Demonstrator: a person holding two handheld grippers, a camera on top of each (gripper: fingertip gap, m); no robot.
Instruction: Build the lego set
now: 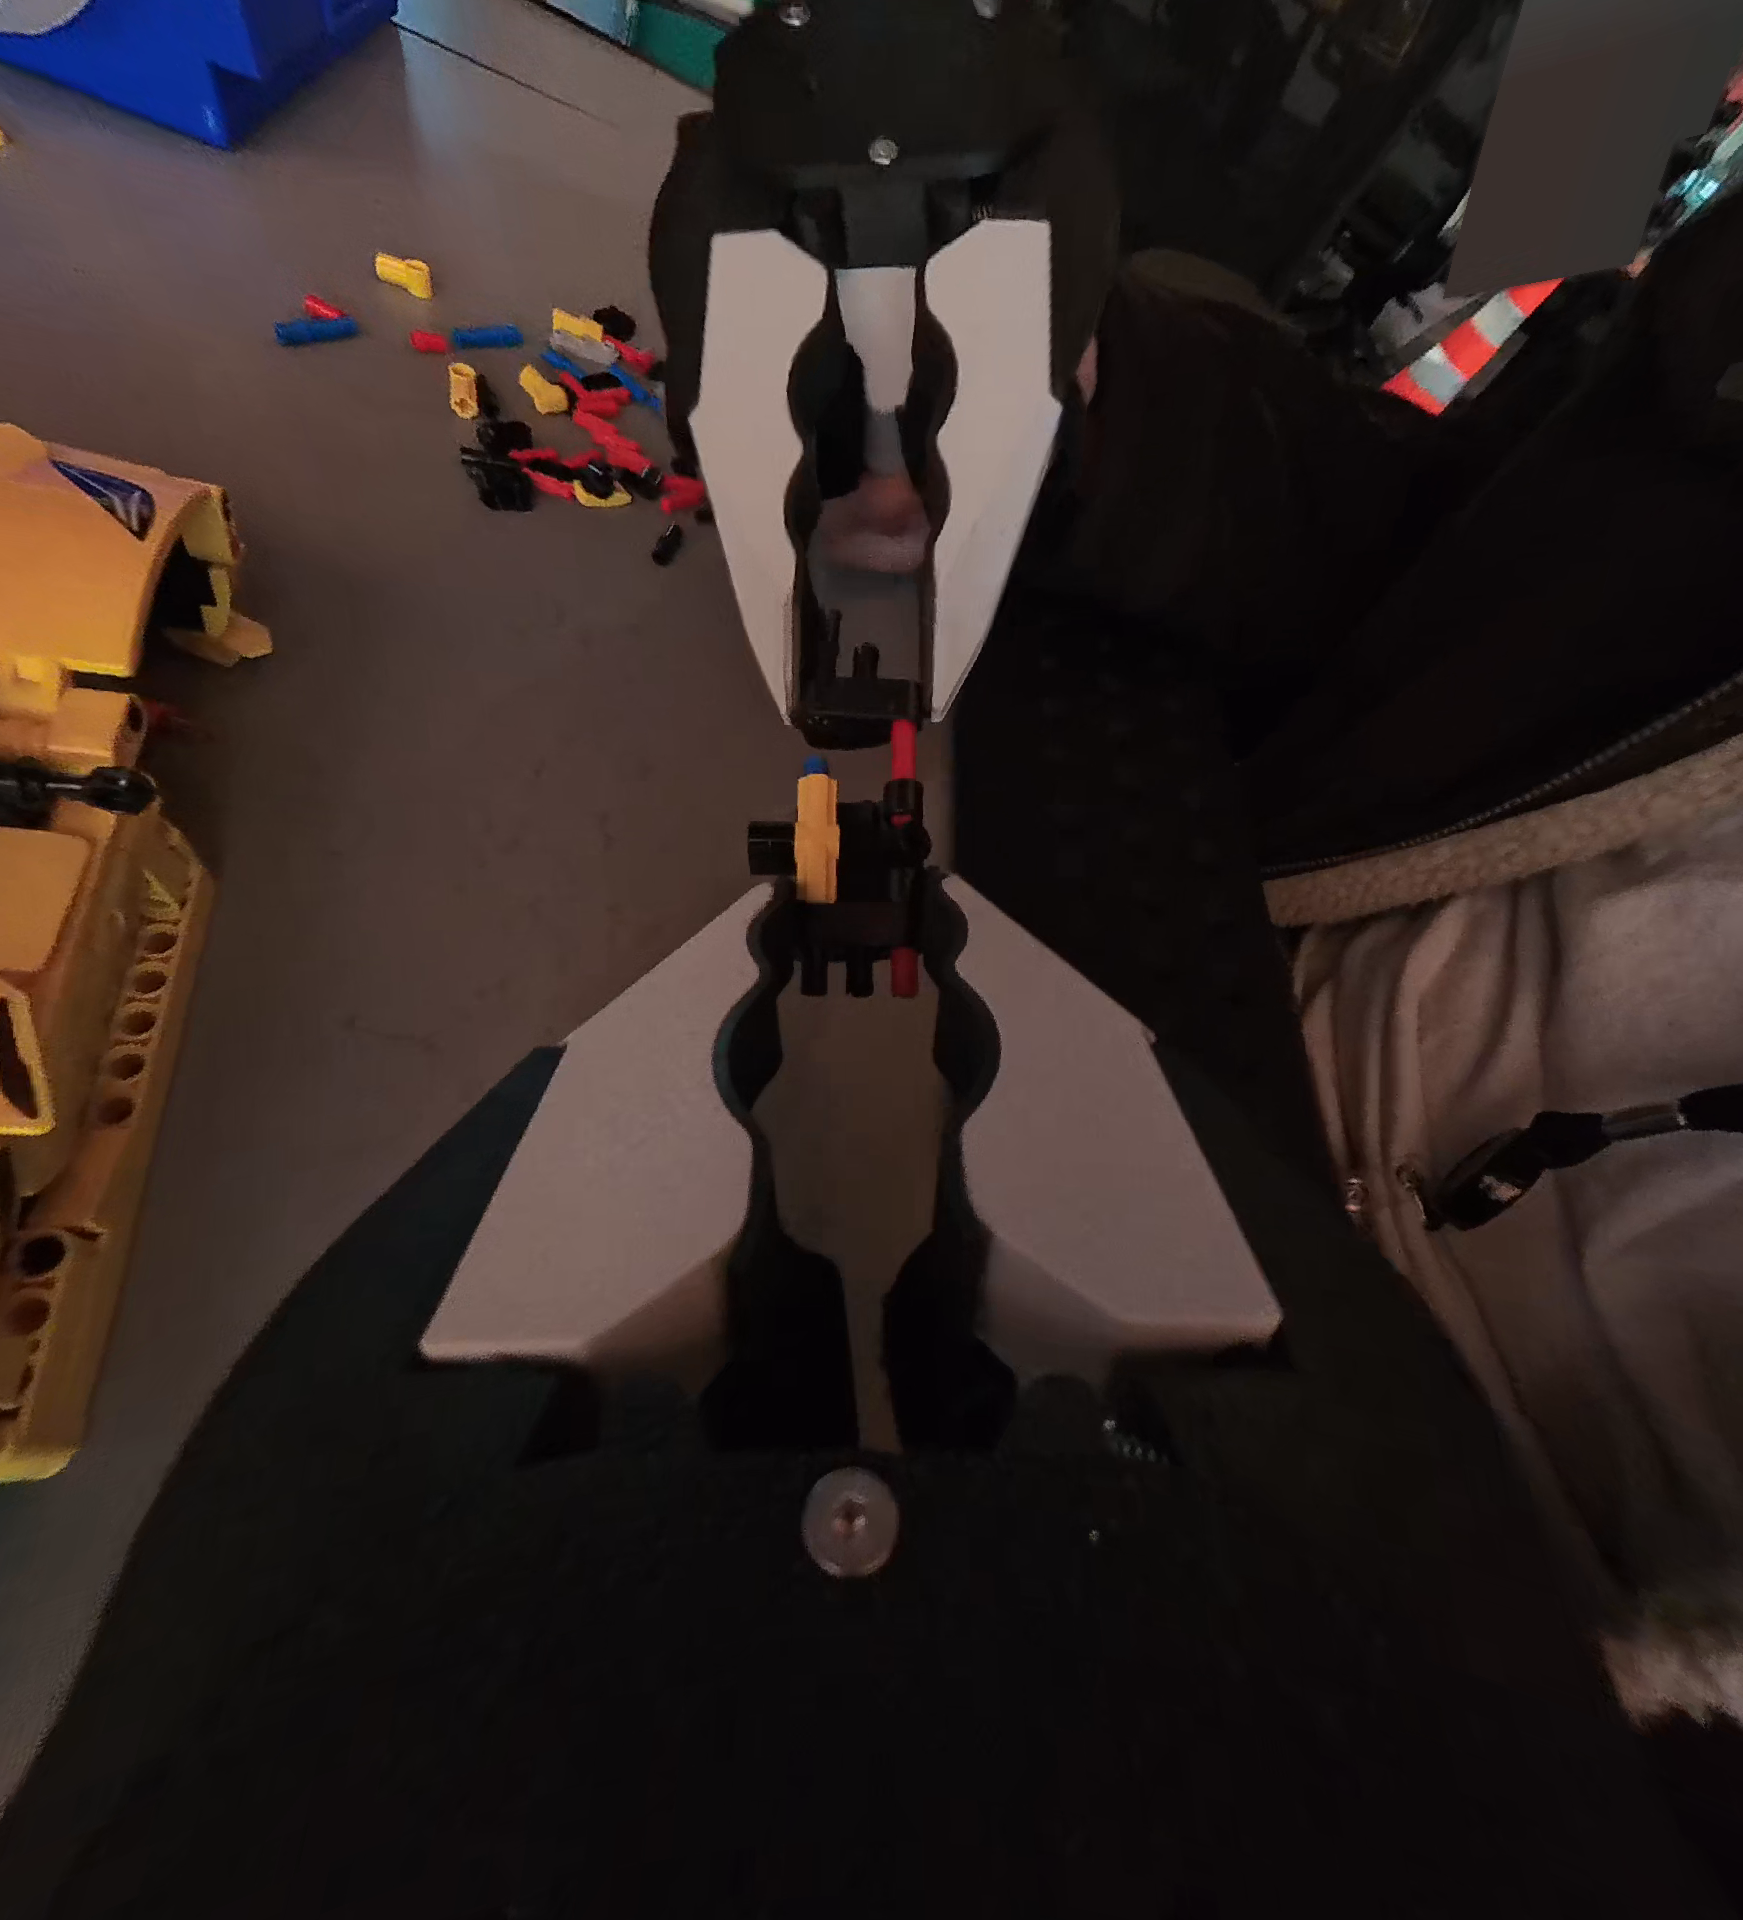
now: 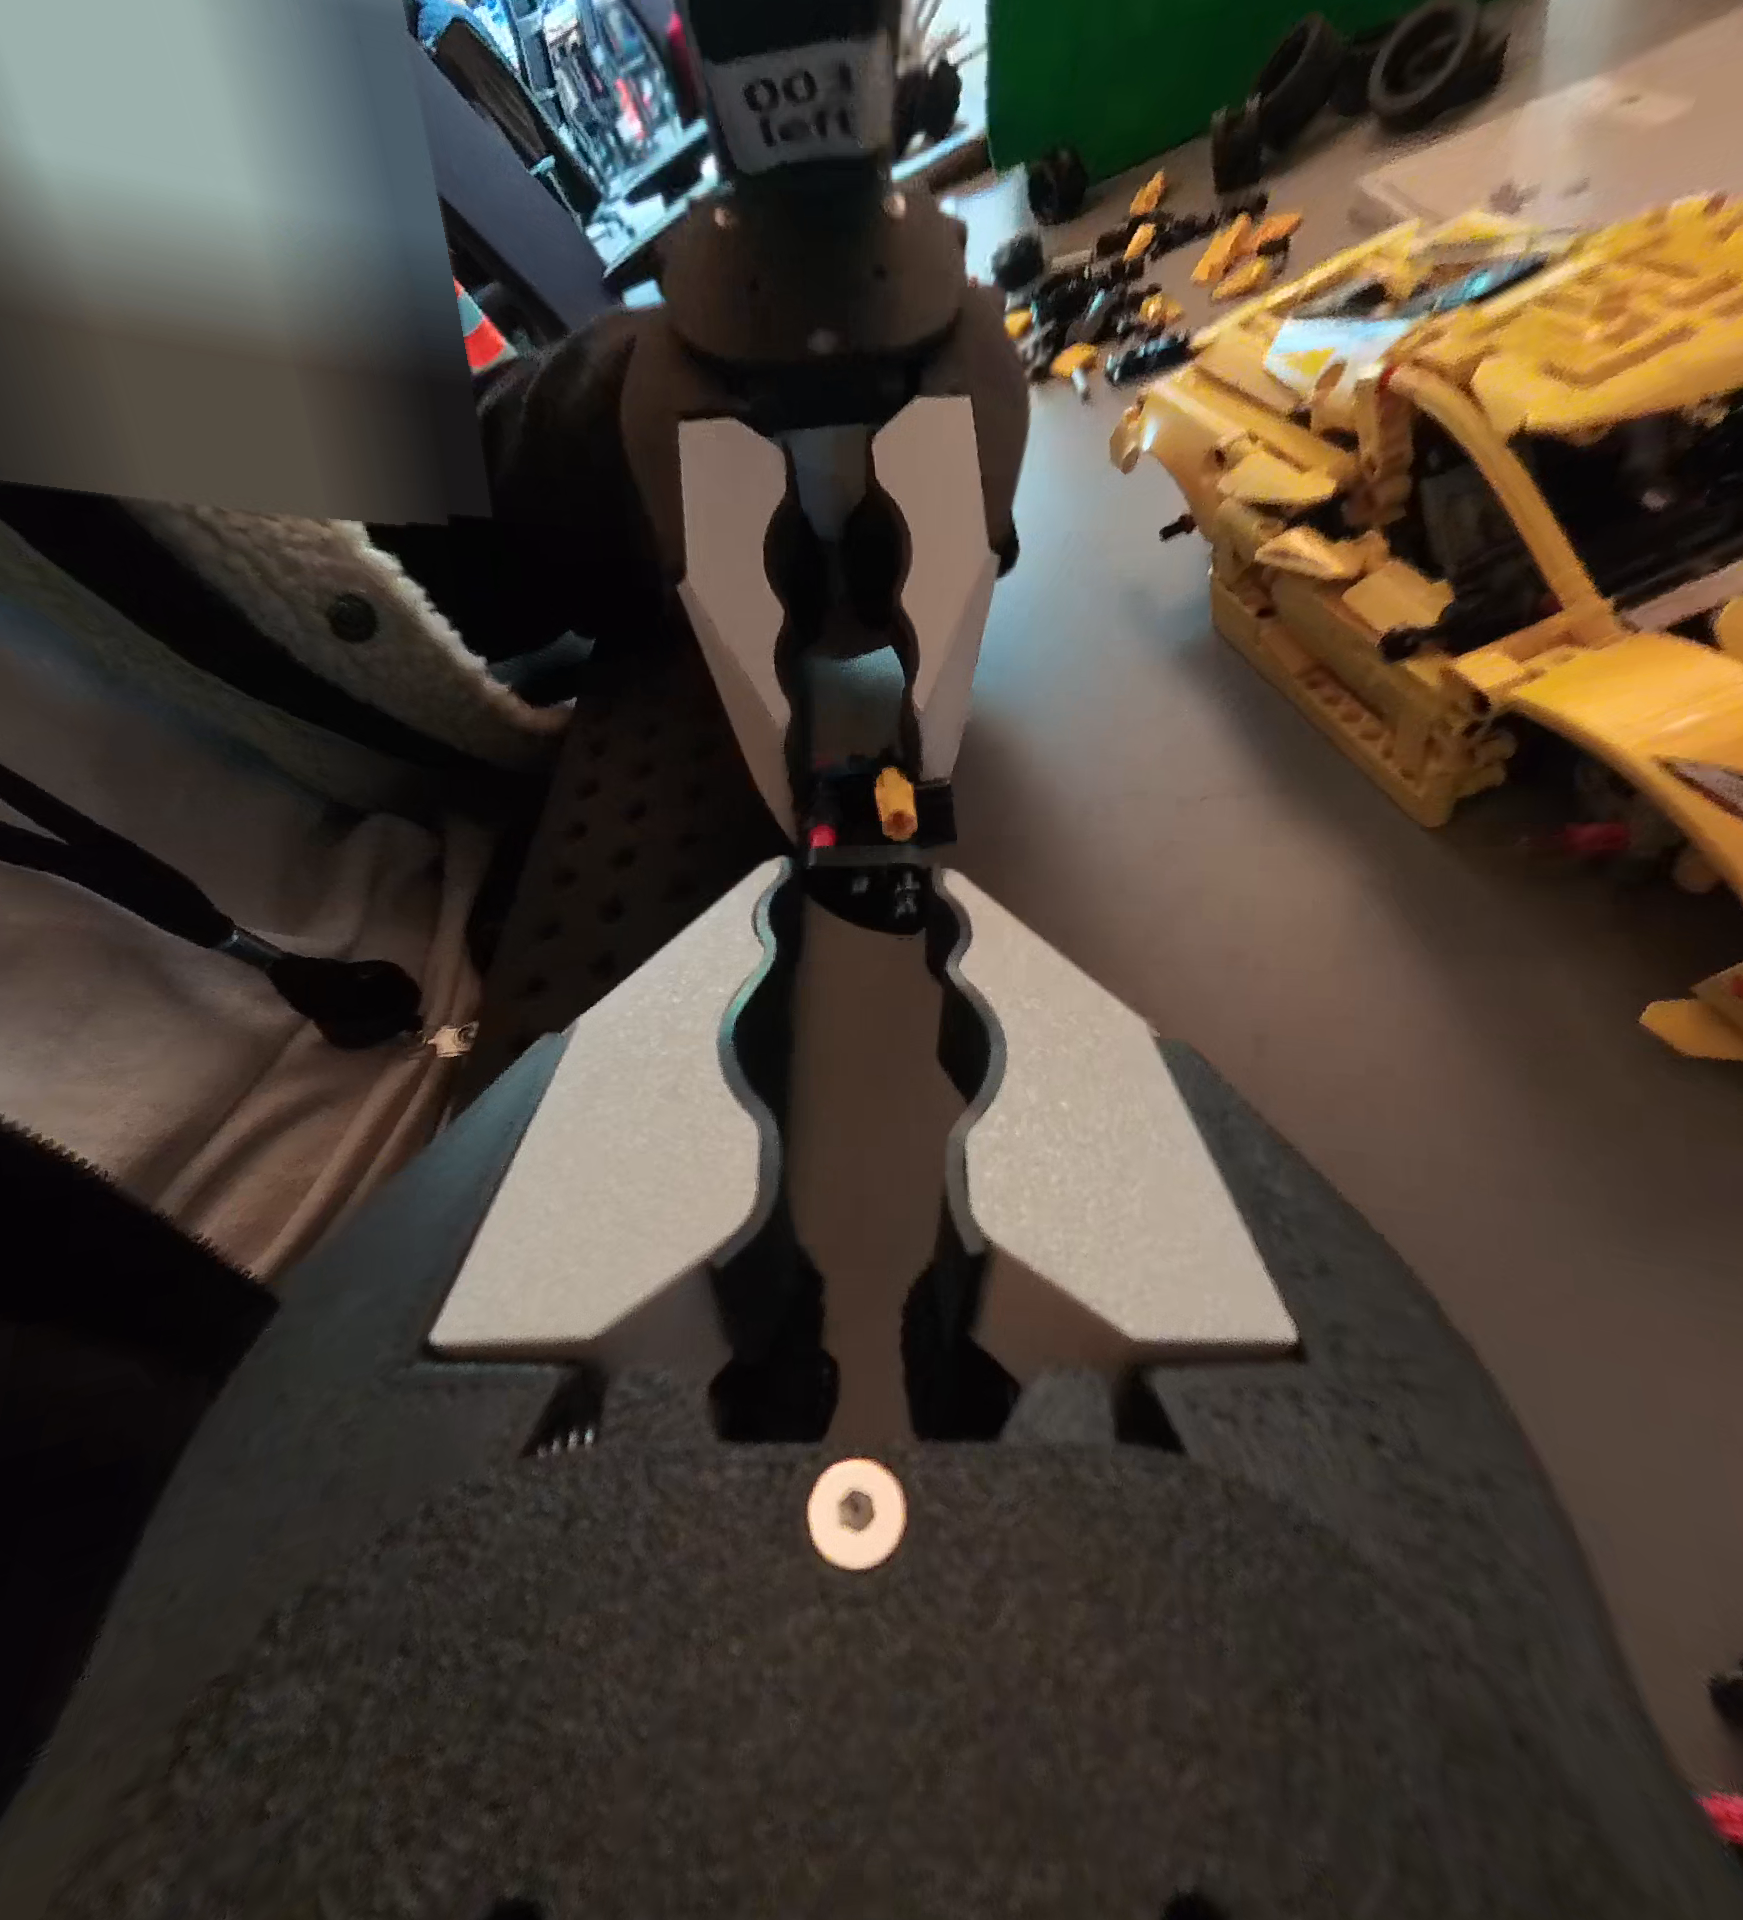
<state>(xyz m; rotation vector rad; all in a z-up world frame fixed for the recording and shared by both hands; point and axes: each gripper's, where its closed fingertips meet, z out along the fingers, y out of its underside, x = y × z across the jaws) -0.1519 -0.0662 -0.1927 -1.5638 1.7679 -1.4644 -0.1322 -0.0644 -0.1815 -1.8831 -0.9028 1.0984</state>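
The two grippers face each other tip to tip above the table. My left gripper (image 1: 854, 894) is shut on a small black sub-assembly (image 1: 862, 847) with a yellow connector (image 1: 817, 831) and a red axle (image 1: 904, 966). My right gripper (image 1: 865, 712) comes in from the top of the left wrist view, shut on a black piece (image 1: 846, 701). The red axle's upper end reaches that piece. In the right wrist view my right gripper (image 2: 862, 878) holds the black piece (image 2: 882, 899), right against the sub-assembly (image 2: 877, 816) in the left gripper (image 2: 867, 800).
A large yellow lego car (image 1: 36, 935) stands on the grey table (image 1: 451, 727); it also shows in the right wrist view (image 2: 1521, 520). Loose pieces (image 1: 555, 405) lie behind, with a blue box (image 1: 192, 62). A green box (image 2: 1137, 73), tyres (image 2: 1418, 52) and the person's jacket (image 2: 171, 831) are near. The tips of both grippers are at nearly the same place.
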